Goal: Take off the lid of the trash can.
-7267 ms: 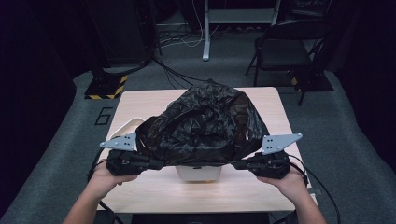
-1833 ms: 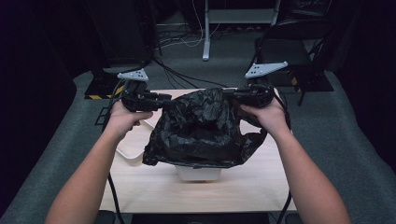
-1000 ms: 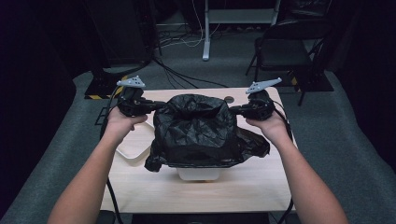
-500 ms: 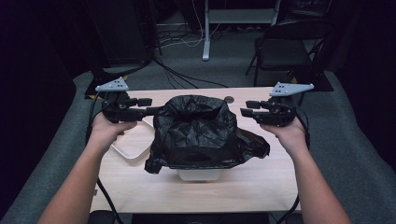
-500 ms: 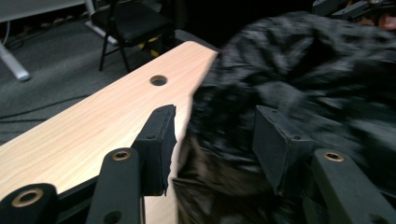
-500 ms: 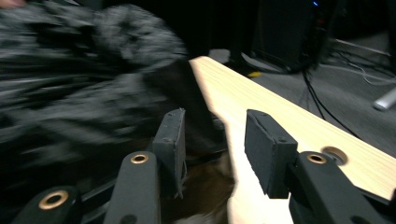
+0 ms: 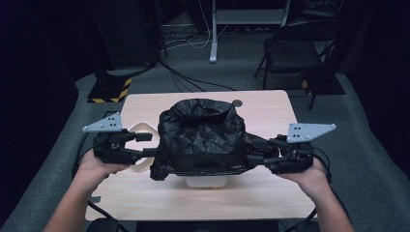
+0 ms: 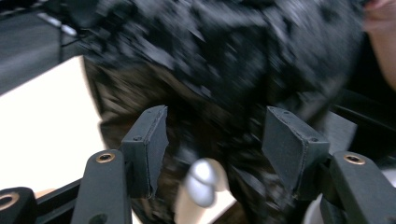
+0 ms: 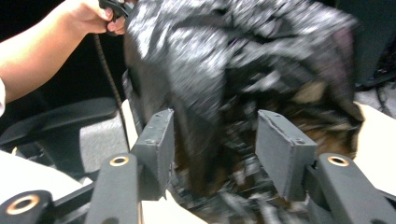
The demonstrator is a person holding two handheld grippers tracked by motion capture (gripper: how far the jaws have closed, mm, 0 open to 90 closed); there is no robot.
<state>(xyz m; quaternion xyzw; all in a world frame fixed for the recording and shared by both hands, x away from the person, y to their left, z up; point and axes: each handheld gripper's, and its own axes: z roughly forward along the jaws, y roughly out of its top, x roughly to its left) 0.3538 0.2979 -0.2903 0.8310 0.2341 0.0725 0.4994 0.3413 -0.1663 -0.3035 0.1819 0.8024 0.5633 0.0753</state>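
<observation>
A crumpled black plastic bag (image 7: 200,137) is draped over a white bin (image 7: 205,181) at the middle of the table, its mouth open upward. My left gripper (image 7: 147,145) is level at the bag's near left side. My right gripper (image 7: 255,152) is at its near right side. Both point inward. Their jaws have just been opening. In the left gripper view the left gripper (image 8: 217,149) has the blurred bag (image 8: 210,56) in front of the gap, with no pad pressing on it. In the right gripper view the right gripper (image 9: 212,149) faces the bag (image 9: 233,56) the same way.
The light wooden table (image 7: 270,111) has a round grommet (image 7: 236,102) at its far edge. A white curved item (image 7: 140,128) lies left of the bag. A folding chair (image 7: 295,53) stands beyond the table at the right, and cables lie on the floor.
Both hands have moved from the bag's far side outward and back toward the near side. Their jaws, shut at the bag's rim a second ago, have let go and stand apart.
</observation>
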